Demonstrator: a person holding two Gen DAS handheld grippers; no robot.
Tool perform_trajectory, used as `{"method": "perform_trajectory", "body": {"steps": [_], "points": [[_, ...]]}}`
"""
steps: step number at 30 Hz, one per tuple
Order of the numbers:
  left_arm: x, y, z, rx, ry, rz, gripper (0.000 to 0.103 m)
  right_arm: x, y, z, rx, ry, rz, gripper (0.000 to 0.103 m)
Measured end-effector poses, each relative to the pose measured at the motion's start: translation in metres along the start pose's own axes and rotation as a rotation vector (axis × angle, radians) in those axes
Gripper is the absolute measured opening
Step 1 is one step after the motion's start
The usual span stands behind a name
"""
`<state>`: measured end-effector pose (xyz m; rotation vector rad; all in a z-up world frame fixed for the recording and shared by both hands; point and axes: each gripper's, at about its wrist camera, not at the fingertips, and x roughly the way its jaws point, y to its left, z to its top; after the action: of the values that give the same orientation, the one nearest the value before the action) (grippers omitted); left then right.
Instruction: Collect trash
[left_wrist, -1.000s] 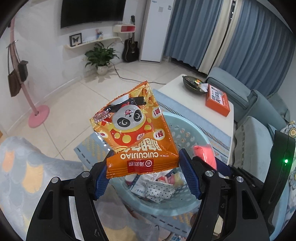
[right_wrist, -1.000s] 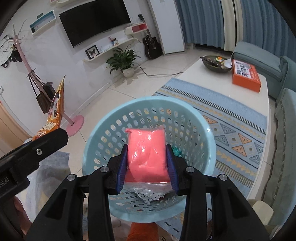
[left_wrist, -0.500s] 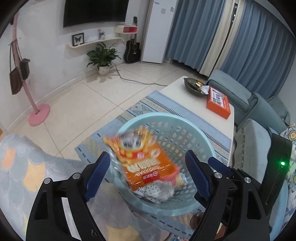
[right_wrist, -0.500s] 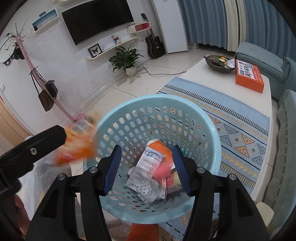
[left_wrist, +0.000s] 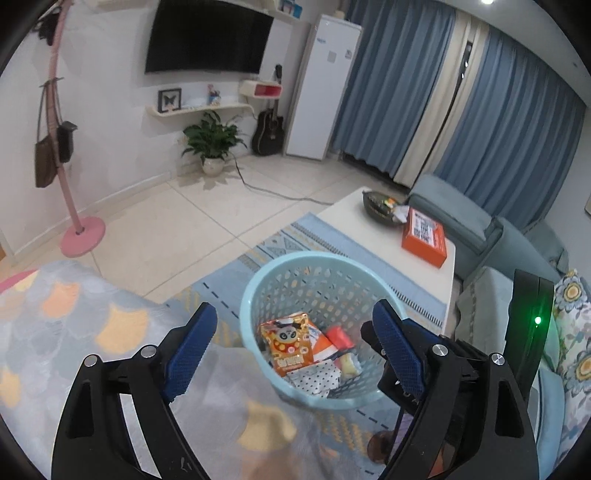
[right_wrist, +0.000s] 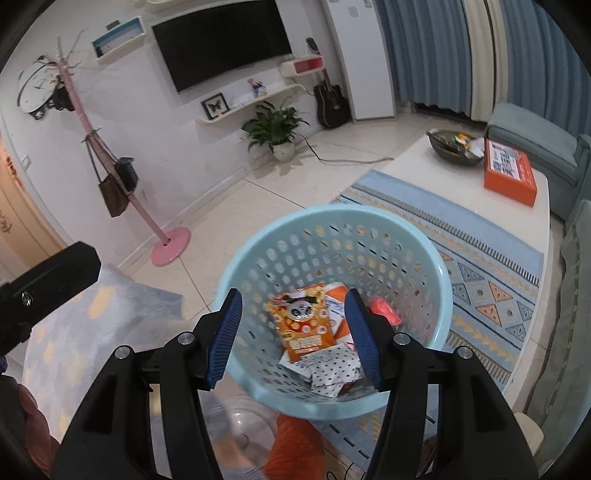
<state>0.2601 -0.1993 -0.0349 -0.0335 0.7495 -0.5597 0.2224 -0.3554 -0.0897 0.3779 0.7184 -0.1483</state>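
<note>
Both packets have just dropped: my left gripper (left_wrist: 291, 354) and right gripper (right_wrist: 293, 338) hang released and empty above the basket (right_wrist: 439, 266), where the orange snack bag (right_wrist: 306, 328) and pink packet (right_wrist: 384, 310) lie mid-floor; this load is collected.

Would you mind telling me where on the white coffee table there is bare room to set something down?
The coffee table is bare along its near stretch, from the orange box toward the patterned rug edge. Its far end is crowded: the dark bowl of small items sits beside the box.
</note>
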Motion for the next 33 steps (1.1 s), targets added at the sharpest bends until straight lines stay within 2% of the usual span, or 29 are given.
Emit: {"method": "perform_trajectory", "body": {"steps": [4, 10, 15, 19, 25, 33], "points": [[-0.036, 0.010, -0.007, -0.023, -0.053, 0.008, 0.084, -0.025, 0.023, -0.002, -0.046, -0.036, 0.027, 0.059], [-0.087, 0.025, -0.020, -0.055, -0.131, 0.046, 0.084, -0.065, 0.066, -0.010, -0.136, -0.086, 0.070, 0.060], [-0.135, 0.041, -0.039, -0.090, -0.208, 0.107, 0.086, -0.092, 0.103, -0.022, -0.222, -0.118, 0.098, 0.062], [-0.166, 0.056, -0.058, -0.112, -0.262, 0.182, 0.088, -0.107, 0.126, -0.037, -0.268, -0.144, 0.103, 0.070], [-0.189, 0.084, -0.094, -0.159, -0.305, 0.312, 0.089, -0.114, 0.139, -0.062, -0.284, -0.175, 0.094, 0.075], [-0.183, 0.114, -0.132, -0.206, -0.340, 0.437, 0.089, -0.116, 0.132, -0.090, -0.241, -0.271, 0.049, 0.080]]}}
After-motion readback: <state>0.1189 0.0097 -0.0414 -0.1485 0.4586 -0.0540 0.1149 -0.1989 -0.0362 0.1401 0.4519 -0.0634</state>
